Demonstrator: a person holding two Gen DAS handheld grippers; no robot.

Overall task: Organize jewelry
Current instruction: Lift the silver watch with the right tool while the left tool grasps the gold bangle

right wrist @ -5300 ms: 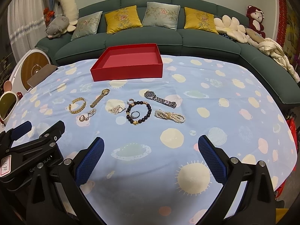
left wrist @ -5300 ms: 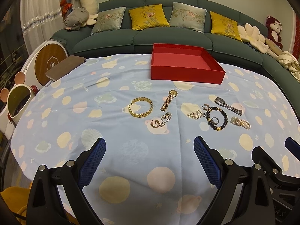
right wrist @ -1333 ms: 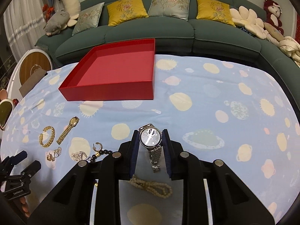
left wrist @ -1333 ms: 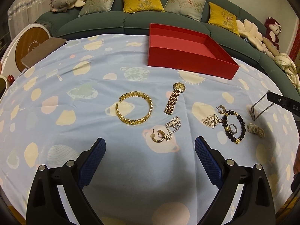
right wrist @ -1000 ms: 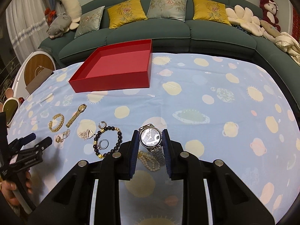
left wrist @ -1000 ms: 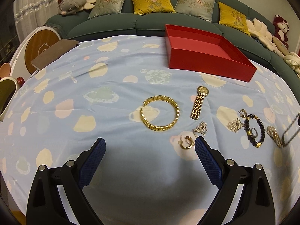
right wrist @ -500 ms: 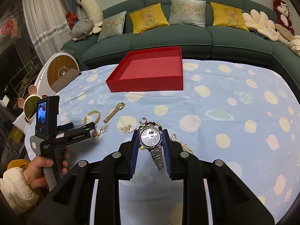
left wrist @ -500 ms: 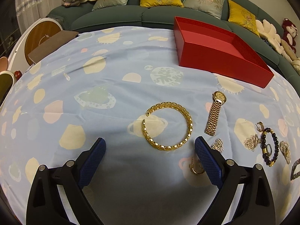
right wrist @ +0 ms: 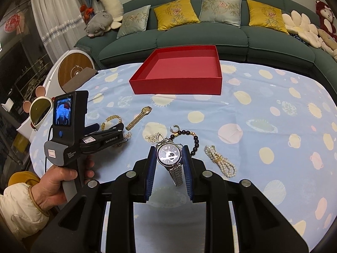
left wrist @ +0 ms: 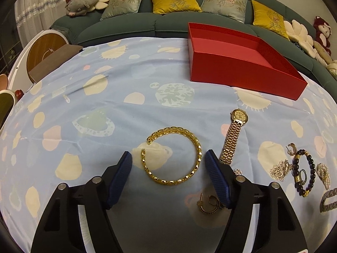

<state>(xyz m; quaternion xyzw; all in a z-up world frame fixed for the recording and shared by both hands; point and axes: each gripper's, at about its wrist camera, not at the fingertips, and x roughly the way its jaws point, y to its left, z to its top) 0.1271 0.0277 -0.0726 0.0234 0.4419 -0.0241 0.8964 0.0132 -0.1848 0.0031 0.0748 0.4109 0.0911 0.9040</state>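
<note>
My left gripper [left wrist: 168, 158] is open, its blue fingers on either side of the gold bangle [left wrist: 171, 161] lying on the cloth, not touching it. It shows from the side in the right wrist view [right wrist: 109, 127]. My right gripper [right wrist: 169, 154] is shut on the silver watch [right wrist: 169, 155], held above the table with its band hanging down. The open red box [right wrist: 179, 84] stands at the far side; it also shows in the left wrist view [left wrist: 242, 73]. A gold watch [left wrist: 232, 139], gold hoop earrings [left wrist: 208, 203], a dark bead bracelet [left wrist: 305, 172] and a pearl bracelet [right wrist: 221, 161] lie on the cloth.
A blue patterned cloth [left wrist: 105, 105] covers the round table. A green sofa [right wrist: 210, 35] with cushions curves behind it. A small silver pendant [left wrist: 279, 168] and rings lie near the bead bracelet. A white round appliance [right wrist: 71, 69] stands at the left.
My left gripper has moved forward and down onto the bangle and its fingers have narrowed around it. My right gripper has kept the silver watch and drawn back a little.
</note>
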